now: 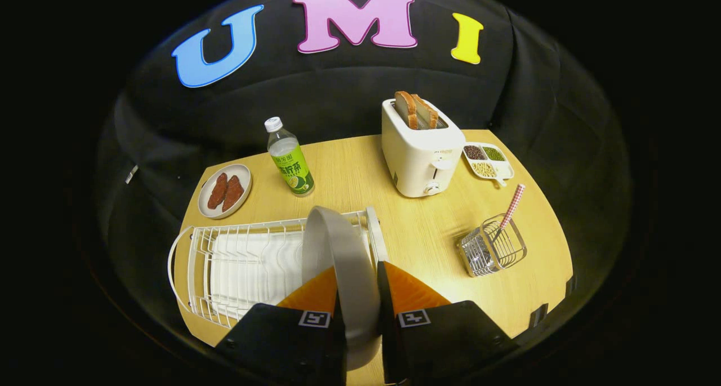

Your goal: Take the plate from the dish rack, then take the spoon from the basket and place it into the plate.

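A grey plate (343, 256) stands on edge between my fingers, and my gripper (359, 276) is shut on its rim. The plate rises over the right end of the white wire dish rack (248, 262), which lies just ahead and to the left of the fingers. Whether the plate still touches the rack is hidden by the plate itself. A spoon with a red-and-white checked handle (512, 204) leans upright in a small wire basket (494, 252) on the table, ahead and to the right of the fingers.
Beyond the rack stand a green-labelled bottle (290, 159) and a small plate of reddish food (225, 190). A white toaster with bread slices (419, 149) and a divided dish of beans (488, 160) sit at the back right. The wooden table (428, 228) lies between rack and basket.
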The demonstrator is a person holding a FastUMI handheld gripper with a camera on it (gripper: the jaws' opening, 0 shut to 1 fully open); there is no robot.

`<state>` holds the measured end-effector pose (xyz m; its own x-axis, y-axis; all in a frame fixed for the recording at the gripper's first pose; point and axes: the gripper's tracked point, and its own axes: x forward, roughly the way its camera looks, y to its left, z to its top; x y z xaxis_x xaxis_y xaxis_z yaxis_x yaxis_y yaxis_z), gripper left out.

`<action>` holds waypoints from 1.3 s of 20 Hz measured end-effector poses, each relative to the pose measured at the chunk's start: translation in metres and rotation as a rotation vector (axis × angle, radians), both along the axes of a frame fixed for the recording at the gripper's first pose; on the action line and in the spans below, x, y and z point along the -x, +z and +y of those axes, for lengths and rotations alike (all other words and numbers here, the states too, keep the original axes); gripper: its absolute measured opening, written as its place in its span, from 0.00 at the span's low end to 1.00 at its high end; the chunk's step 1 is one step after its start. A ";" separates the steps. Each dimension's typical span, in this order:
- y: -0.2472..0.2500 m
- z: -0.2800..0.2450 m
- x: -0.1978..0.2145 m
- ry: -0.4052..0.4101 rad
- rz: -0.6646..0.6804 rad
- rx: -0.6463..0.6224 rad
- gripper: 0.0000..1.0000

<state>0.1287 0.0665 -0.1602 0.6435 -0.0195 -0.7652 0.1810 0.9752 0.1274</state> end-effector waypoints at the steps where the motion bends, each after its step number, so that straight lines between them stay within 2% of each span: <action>1: 0.004 0.000 0.003 0.017 -0.013 -0.004 0.29; 4: 0.018 -0.004 0.011 0.031 -0.057 -0.042 0.29; 9: 0.051 -0.022 0.035 0.019 -0.104 -0.182 0.29; 16: 0.085 -0.074 0.108 0.034 -0.165 -0.284 0.28; 20: 0.070 -0.096 0.150 0.035 -0.154 -0.346 0.28; 26: 0.006 -0.134 0.196 0.015 -0.087 -0.392 0.28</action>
